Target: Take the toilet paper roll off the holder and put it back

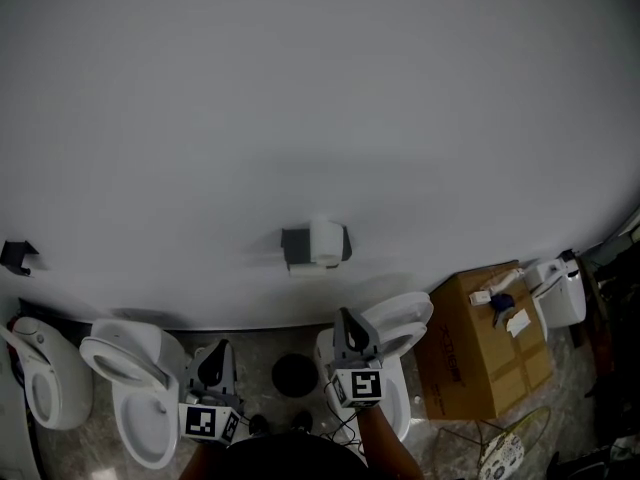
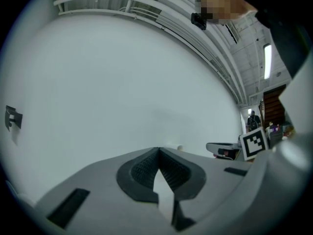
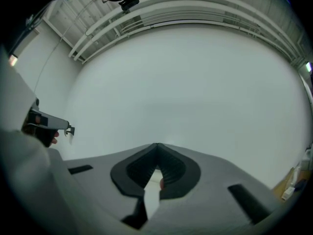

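The white toilet paper roll [image 1: 326, 243] sits on its dark holder [image 1: 295, 247], which is fixed to the white wall [image 1: 320, 118]. Both grippers are held low, well short of the wall, and point level at it. My right gripper [image 1: 346, 316] is below the roll and slightly to its right. In the right gripper view it [image 3: 156, 146] is shut, tips touching, with nothing between them. My left gripper [image 1: 217, 348] is further left and lower. Its jaws [image 2: 158, 150] also meet at the tips and hold nothing. Neither gripper view clearly shows the roll.
Several white toilets stand on the floor along the wall: two at left [image 1: 130, 388] [image 1: 45, 378] and one under the right gripper [image 1: 400, 328]. A cardboard box [image 1: 485, 343] is at right. A black round object [image 1: 294, 375] lies between the grippers. A small black bracket [image 1: 18, 256] hangs on the wall at far left.
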Available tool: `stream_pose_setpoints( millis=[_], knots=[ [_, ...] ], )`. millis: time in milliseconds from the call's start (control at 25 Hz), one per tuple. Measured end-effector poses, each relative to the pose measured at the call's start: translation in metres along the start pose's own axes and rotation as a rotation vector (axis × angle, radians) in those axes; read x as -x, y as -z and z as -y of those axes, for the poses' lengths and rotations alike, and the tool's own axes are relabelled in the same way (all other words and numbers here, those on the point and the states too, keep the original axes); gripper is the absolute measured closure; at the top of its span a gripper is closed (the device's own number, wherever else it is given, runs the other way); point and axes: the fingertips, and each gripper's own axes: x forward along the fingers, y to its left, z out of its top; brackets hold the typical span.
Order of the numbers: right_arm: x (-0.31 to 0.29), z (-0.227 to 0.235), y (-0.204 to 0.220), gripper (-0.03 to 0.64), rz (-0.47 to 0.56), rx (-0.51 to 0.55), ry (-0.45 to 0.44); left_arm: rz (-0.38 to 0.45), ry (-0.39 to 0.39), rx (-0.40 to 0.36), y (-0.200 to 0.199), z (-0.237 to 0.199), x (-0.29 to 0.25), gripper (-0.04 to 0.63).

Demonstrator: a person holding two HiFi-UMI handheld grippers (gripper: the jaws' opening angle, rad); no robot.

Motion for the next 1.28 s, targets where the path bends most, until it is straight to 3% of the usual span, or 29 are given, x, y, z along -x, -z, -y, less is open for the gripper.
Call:
stream_pose_setpoints(
  millis=[240, 1280],
  knots=[
    [0.03, -0.006, -0.006, 0.612, 0.005, -0.063, 0.001, 0.022, 0.003, -0.021, -0.002, 0.0, 0.007, 0.592],
    [0.069, 0.004, -0.016, 0.614, 0.044, -0.05, 0.07, 0.031, 0.014, -0.031, -0.003, 0.009, 0.023, 0.592]
  ],
)
